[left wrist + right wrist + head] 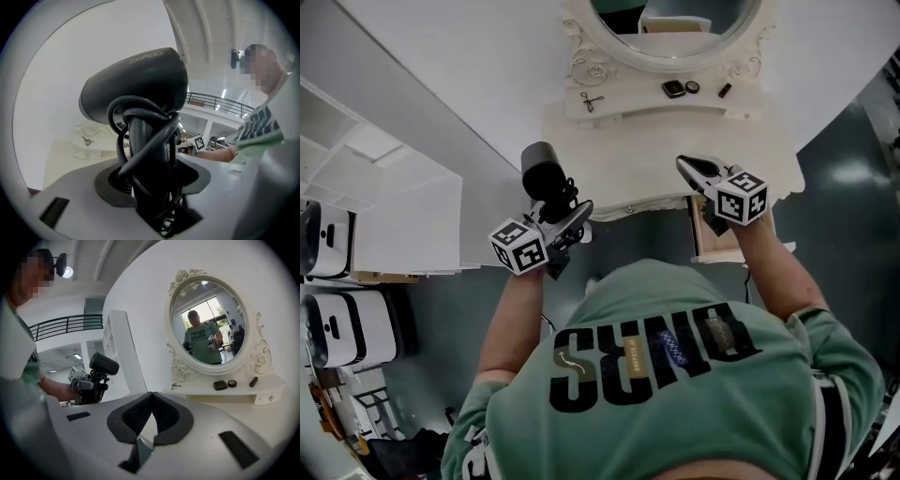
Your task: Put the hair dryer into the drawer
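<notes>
The left gripper (569, 214) clamps the dryer (542, 172) by its cord-wrapped handle, barrel up, in the air just off the table (609, 141) edge. The right gripper (682, 164) is closed on nothing, above what seems an open drawer (712, 246), partly hidden. To do this well, move that gripper aside, then lower the dryer flat for 1 clean release.

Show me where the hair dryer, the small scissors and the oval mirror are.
hair dryer (136, 77), left gripper view, on its dark barrel.
scissors (592, 99), head view, on the middle, where the blades cross.
mirror (208, 310), right gripper view, on the glass.
</notes>
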Demonstrator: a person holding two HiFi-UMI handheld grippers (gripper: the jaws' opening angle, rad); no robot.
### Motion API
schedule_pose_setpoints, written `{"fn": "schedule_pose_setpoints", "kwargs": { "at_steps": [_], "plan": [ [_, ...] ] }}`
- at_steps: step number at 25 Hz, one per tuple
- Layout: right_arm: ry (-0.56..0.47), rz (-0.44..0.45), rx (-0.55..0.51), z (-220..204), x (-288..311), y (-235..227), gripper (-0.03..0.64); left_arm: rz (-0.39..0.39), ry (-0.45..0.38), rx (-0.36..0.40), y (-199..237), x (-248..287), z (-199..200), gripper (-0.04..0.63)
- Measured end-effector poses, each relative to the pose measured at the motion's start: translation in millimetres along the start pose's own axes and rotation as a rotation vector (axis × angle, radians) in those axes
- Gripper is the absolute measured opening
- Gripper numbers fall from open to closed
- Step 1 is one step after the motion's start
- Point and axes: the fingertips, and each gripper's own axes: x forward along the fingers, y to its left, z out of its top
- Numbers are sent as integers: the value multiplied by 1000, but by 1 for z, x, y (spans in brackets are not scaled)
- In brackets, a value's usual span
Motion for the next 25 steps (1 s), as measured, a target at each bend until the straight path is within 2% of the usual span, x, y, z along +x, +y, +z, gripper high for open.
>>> {"fn": "schedule_pose_setpoints", "kwargs": {
  "at_steps": [6,12,18,25],
  "plan": [
    [-38,-78,21,5,20,2,-6,-47,101,45,31,-5,3,236],
    [-71,-172,41,9,11,-13,-6,-113,190,87,42,20,6,236],
    [-123,-303,75,1,-47,-57,-6,-207,297,127,22,83,-10,236],
    [-151,-467,128,-31,-147,-119,-6,-346,413,159,-27,181,-48,236]
  ]
}}
